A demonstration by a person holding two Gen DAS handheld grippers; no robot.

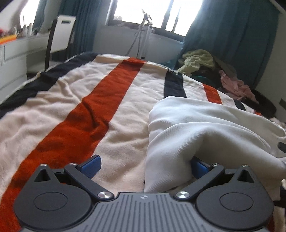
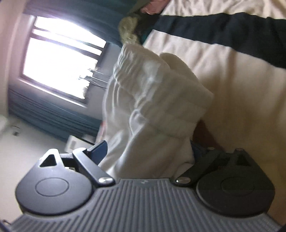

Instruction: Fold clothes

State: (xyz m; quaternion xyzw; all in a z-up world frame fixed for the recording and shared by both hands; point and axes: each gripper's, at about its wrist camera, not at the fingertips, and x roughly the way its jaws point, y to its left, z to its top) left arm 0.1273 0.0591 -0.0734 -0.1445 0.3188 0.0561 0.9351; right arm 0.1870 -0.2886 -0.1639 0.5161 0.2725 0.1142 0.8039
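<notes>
A white garment (image 1: 205, 128) lies bunched on the right half of the striped blanket (image 1: 110, 92) on a bed. My left gripper (image 1: 145, 166) sits low over the blanket and is open. Its left blue pad (image 1: 91, 166) is bare, while the cloth drapes over its right pad (image 1: 199, 167). In the right wrist view, which is rolled sideways and blurred, the white garment (image 2: 152, 100) rises in ribbed folds between the wide-apart fingers of my right gripper (image 2: 148, 150), which is open. Its right finger is mostly hidden by cloth.
A heap of other clothes, yellow-green (image 1: 198, 60) and pink (image 1: 236, 85), lies at the bed's far right. A dark chair (image 1: 59, 37) and a white desk (image 1: 19, 50) stand at the far left. The window (image 1: 153, 14) and teal curtains (image 1: 232, 35) are behind.
</notes>
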